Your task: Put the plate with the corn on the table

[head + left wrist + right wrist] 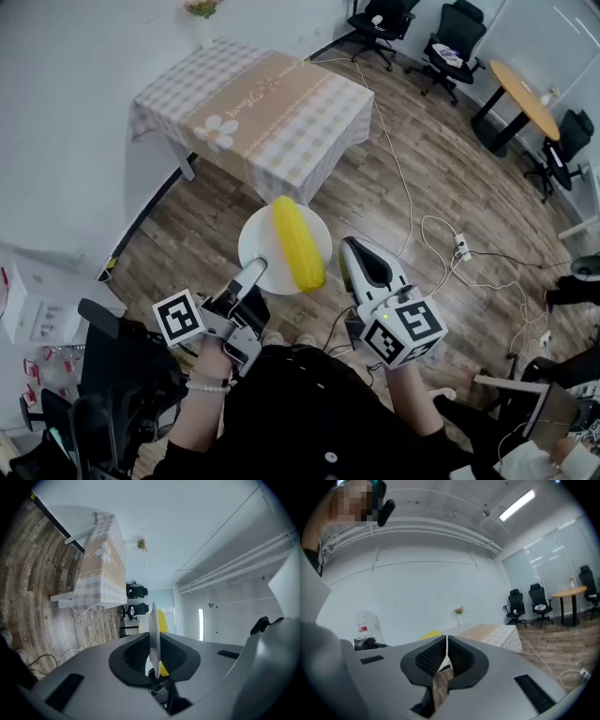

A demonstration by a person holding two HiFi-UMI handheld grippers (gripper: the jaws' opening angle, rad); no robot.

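A white plate (258, 246) carrying a yellow corn cob (298, 242) hangs above the wooden floor, short of the table with the checked cloth (272, 103). My left gripper (255, 272) is shut on the plate's near left rim. In the left gripper view the plate (153, 634) runs edge-on between the jaws of my left gripper (153, 656), with the corn (162, 620) behind it and the table (101, 569) beyond. My right gripper (352, 248) floats just right of the plate, shut and empty. The right gripper view shows its tips (446, 656) meeting, with the table (492, 632) ahead.
A vase of flowers (203, 17) stands at the table's far edge. White cables and a power strip (461, 248) lie on the floor to the right. Office chairs (382, 23) and a round wooden table (523, 94) stand at the far right. A black chair (122, 384) is near my left side.
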